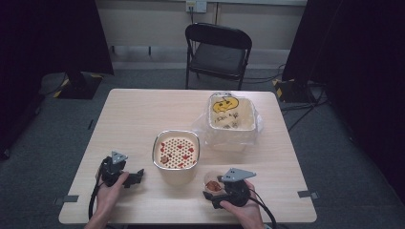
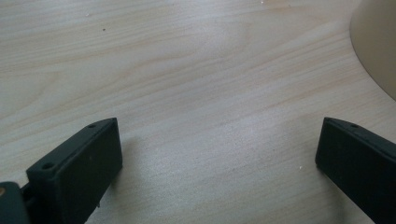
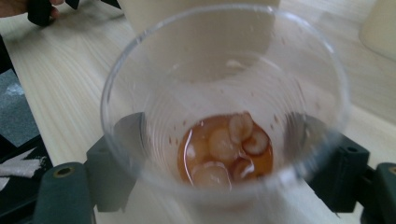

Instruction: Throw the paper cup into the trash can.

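Observation:
A clear plastic cup (image 1: pixel 213 182) stands near the table's front edge. It holds a little orange liquid with several pale round slices (image 3: pixel 224 154). My right gripper (image 1: pixel 212 189) is shut on the cup (image 3: pixel 154 107), one black jaw pressed against each side of its lower wall. My left gripper (image 1: pixel 136 177) rests low at the front left, open wide over bare wood (image 2: pixel 219 144) with nothing between the jaws. A cream bowl (image 1: pixel 175 151) with a metal rim and a perforated insert dotted with red bits sits at the centre.
A cream bin (image 1: pixel 232 128) lined with a clear plastic bag stands behind and to the right of the bowl, with a yellow scrap inside. The bowl's side (image 2: pixel 378 46) is to the right of my left gripper. A black folding chair (image 1: pixel 218 52) stands beyond the table.

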